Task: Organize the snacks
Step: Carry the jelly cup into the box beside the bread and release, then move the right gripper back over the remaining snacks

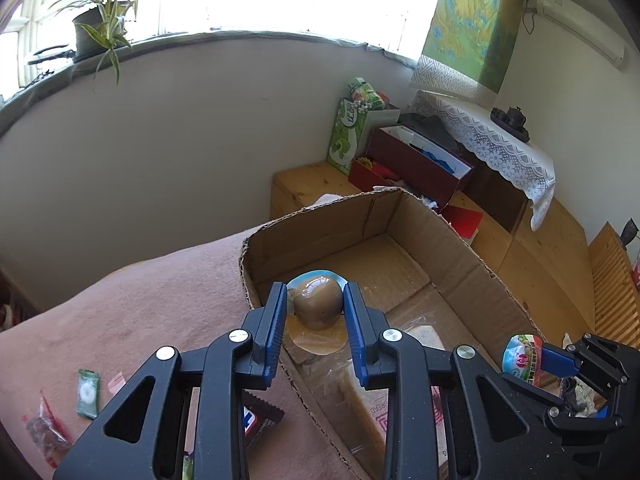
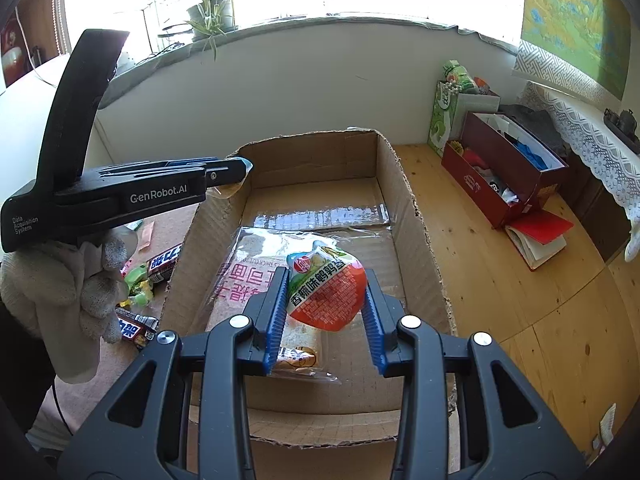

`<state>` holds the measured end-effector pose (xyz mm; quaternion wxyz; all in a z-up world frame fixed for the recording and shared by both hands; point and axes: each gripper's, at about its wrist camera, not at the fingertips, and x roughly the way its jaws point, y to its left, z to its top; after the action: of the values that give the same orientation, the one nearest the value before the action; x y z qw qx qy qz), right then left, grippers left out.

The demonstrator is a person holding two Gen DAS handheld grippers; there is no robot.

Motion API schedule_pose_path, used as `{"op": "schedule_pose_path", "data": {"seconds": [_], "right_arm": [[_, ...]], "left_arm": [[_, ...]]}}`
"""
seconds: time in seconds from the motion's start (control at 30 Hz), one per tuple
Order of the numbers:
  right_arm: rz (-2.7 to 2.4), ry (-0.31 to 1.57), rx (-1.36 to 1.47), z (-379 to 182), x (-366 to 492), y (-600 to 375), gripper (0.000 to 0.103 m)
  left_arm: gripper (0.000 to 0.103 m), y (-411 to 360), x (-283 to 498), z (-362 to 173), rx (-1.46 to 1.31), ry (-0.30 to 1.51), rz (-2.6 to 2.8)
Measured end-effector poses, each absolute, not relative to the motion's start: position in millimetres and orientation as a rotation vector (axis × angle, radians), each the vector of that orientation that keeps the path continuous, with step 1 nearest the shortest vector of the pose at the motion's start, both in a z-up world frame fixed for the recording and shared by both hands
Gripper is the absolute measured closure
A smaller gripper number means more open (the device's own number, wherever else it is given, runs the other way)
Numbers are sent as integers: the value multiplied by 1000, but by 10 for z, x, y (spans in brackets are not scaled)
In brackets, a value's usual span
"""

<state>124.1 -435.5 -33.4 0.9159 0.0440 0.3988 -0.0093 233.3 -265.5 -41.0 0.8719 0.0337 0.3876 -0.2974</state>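
Gripping egg packs [image 2: 326,294] over box [image 2: 424,232], right tool [image 2: 326,316] (label upward)

"GenRobot.AI" and "Data Acquisition System" on left gripper [image 2: 236,174]

bread bag [image 2: 256,276]: print partly hidden by claw | chocolate bar [image 1: 260,416]: mostly hidden

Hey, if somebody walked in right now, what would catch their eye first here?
Probably the two packed eggs held over the open cardboard box: the left gripper clamps a brown egg pack, and the right gripper clamps an orange-labelled one. Below them, a bagged bread loaf lies in the box.
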Motion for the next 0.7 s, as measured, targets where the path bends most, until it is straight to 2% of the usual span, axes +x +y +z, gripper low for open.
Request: {"op": "schedule_pose_path", "data": {"seconds": [0.33, 0.53, 0.57, 0.6, 0.67, 0.7], "right_arm": [[-23, 834, 95, -387, 1294, -4377, 66], [-36, 828, 95, -384, 1279, -4381, 57], [-39, 829, 96, -384, 1276, -4383, 53], [-42, 827, 97, -384, 1275, -4390, 42], [-51, 817, 96, -373, 1252, -4388, 30], [-51, 814, 93, -363, 1240, -4379, 30]], "left_arm": [[73, -2693, 2358, -441, 66, 832, -636], [67, -2716, 2367, -434, 58, 841, -633], [62, -2715, 2361, -427, 58, 840, -633], [60, -2713, 2352, -420, 57, 838, -633], [60, -2702, 2341, -396, 56, 835, -633], [60, -2692, 2332, -382, 55, 832, -634]]}}
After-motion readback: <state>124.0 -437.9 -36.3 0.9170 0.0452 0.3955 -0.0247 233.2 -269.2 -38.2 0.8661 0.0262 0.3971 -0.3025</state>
